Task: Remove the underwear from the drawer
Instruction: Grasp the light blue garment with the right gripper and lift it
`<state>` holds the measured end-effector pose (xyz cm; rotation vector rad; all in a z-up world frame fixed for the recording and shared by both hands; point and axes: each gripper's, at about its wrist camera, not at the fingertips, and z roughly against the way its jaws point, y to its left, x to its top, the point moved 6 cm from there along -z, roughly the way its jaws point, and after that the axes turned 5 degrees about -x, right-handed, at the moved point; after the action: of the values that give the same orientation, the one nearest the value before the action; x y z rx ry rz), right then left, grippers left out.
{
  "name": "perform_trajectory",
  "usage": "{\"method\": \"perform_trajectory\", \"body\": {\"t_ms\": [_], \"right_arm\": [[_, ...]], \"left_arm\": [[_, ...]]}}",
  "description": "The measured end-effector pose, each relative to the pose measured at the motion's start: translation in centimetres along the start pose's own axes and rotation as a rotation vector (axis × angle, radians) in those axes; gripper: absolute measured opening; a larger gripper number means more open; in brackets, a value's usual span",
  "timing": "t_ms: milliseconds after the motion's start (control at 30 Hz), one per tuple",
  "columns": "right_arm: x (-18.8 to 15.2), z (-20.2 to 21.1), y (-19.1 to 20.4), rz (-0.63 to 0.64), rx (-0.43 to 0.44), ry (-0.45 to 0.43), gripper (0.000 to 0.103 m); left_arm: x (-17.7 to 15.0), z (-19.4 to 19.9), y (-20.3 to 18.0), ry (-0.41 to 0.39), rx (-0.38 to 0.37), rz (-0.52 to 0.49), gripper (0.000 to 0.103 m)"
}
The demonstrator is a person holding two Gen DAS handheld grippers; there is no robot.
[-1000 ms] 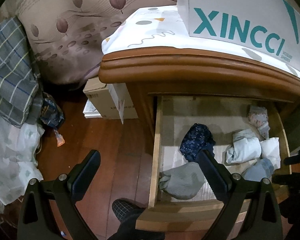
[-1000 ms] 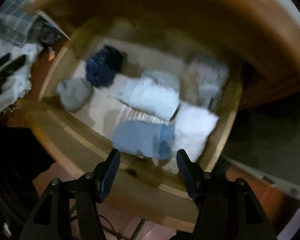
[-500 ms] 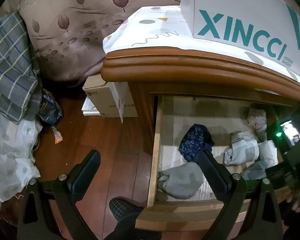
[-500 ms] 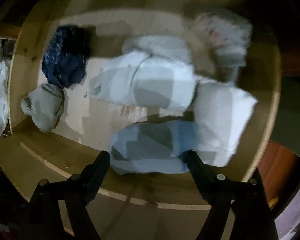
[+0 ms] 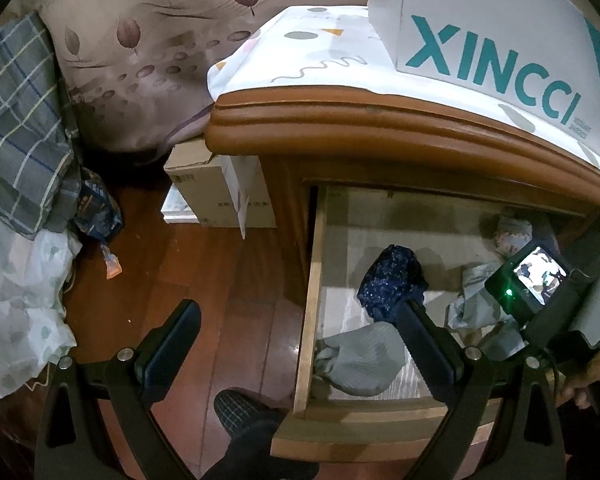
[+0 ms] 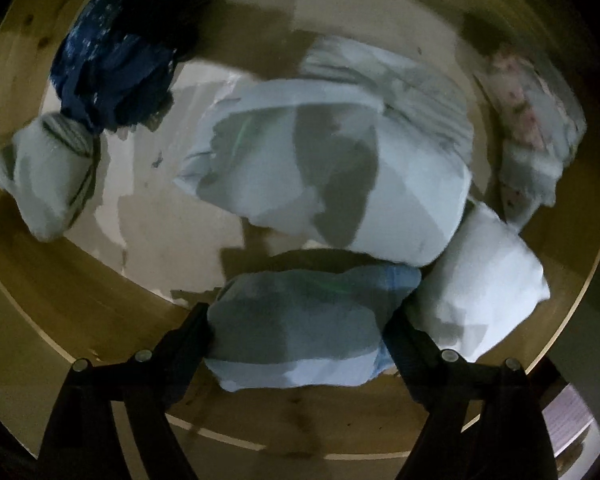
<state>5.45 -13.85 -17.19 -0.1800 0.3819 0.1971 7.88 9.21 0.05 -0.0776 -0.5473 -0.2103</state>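
Note:
The wooden drawer (image 5: 306, 320) stands pulled open with several rolled underwear bundles inside. My right gripper (image 6: 300, 320) is open, down inside the drawer, with one finger on each side of a light blue bundle (image 6: 304, 336). Behind it lie a pale blue-grey bundle (image 6: 340, 168), a white one (image 6: 484, 288), a floral one (image 6: 532, 120), a dark navy one (image 6: 116, 52) and a grey one (image 6: 48, 172). My left gripper (image 5: 300, 328) is open and empty, held above the drawer's left front corner. In the left wrist view the right gripper's body (image 5: 548, 300) hides the right part of the drawer.
A nightstand top (image 5: 380, 128) carries a patterned cloth and a white XINCCI box (image 5: 500, 40). Cardboard boxes (image 5: 216, 188) sit on the wooden floor beside it. Bedding (image 5: 16, 120) lies to the left. A person's foot (image 5: 240, 408) shows at the bottom.
My right gripper has moved down into the drawer, closing in until its fingers straddle the light blue bundle. The left gripper has barely moved.

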Motion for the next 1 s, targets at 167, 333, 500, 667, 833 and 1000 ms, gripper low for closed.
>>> {"method": "perform_trajectory", "body": {"t_ms": [167, 333, 500, 667, 833, 1000], "right_arm": [[0.3, 0.1, 0.0, 0.013, -0.009, -0.014, 0.077], [-1.2, 0.5, -0.8, 0.023, 0.003, -0.063, 0.064], [-2.5, 2.2, -1.1, 0.005, 0.062, -0.17, 0.052], [-4.5, 4.7, -2.2, -0.024, 0.116, -0.28, 0.051], [-6.3, 7.7, -3.4, -0.068, 0.195, -0.455, 0.051], [-7.6, 9.2, -6.2, -0.132, 0.233, -0.613, 0.051]], "left_arm": [[0.0, -0.1, 0.1, 0.004, 0.001, 0.004, 0.098], [-0.2, -0.3, 0.3, 0.013, 0.001, 0.012, 0.098], [-0.3, -0.6, 0.6, 0.026, -0.014, 0.038, 0.098], [-0.4, -0.8, 0.5, 0.033, -0.018, 0.034, 0.098], [-0.6, -1.3, -0.2, 0.049, -0.006, 0.001, 0.098], [-1.0, -1.9, -1.3, 0.066, -0.007, -0.042, 0.098]]}}
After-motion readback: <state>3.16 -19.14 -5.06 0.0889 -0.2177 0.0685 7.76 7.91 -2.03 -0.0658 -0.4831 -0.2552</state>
